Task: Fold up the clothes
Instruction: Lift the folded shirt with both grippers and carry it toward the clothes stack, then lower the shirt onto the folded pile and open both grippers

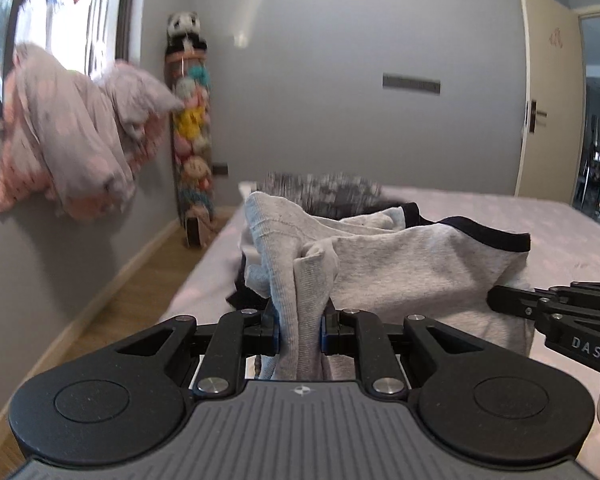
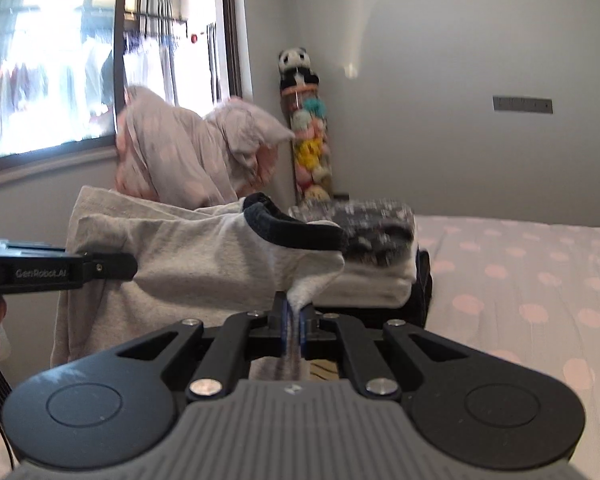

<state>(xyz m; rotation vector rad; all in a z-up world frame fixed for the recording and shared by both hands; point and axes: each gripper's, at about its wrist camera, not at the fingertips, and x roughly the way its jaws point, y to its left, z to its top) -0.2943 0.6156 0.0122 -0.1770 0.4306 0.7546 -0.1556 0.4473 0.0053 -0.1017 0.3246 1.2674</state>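
Note:
A light grey shirt (image 1: 400,268) with a black collar hangs in the air between both grippers, above the bed. My left gripper (image 1: 299,330) is shut on a thick bunched fold of it. My right gripper (image 2: 296,320) is shut on a thin edge of the same grey shirt (image 2: 188,260) just below the black collar (image 2: 292,232). Each gripper shows in the other's view: the right one (image 1: 496,298) at the right edge, the left one (image 2: 132,266) at the left edge. The shirt's lower part droops out of sight behind the gripper bodies.
A bed (image 2: 520,280) with a pale dotted sheet stretches to the right. A stack of folded clothes (image 2: 372,248) lies on it behind the shirt. A pinkish bundle of bedding (image 1: 72,132) sits by the window. A tall toy-filled tube (image 1: 192,132) stands in the corner; an open door (image 1: 552,92) is at right.

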